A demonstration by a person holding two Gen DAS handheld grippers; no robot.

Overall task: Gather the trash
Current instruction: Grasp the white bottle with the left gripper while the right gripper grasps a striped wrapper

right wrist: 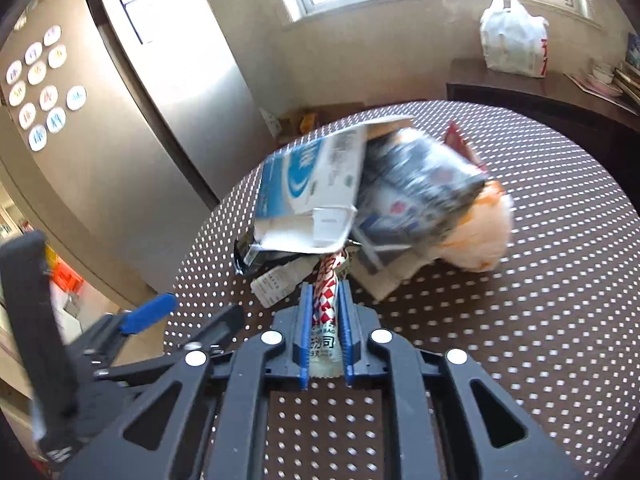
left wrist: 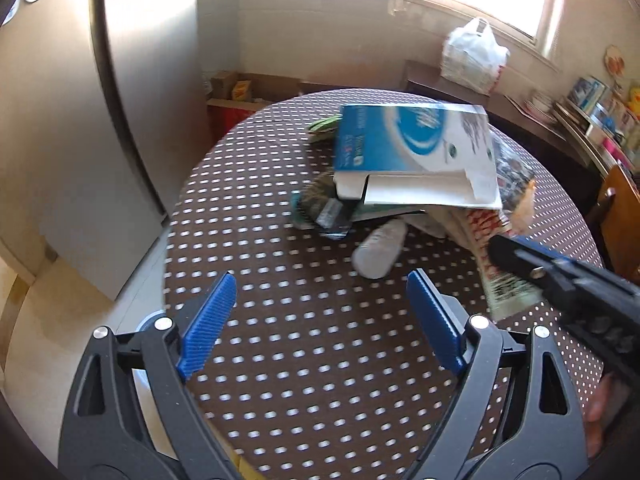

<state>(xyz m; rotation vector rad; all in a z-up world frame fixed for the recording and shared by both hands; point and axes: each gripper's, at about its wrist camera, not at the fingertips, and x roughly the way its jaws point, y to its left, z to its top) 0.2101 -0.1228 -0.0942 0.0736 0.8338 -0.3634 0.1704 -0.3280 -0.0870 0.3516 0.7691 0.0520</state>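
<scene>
A heap of trash lies on the round table with the brown dotted cloth. In it are a blue and white carton, a white bottle on its side, dark wrappers and a red and white wrapper. My left gripper is open in front of the bottle, holding nothing. In the right wrist view my right gripper is shut on the near end of the red and white wrapper, whose far end runs under the carton. A dark plastic bag and an orange and white bag lie beside the carton.
A steel fridge with round magnets stands left of the table. A white plastic bag sits on a dark sideboard under the window. Cardboard boxes are on the floor behind the table. A wooden chair stands at the right.
</scene>
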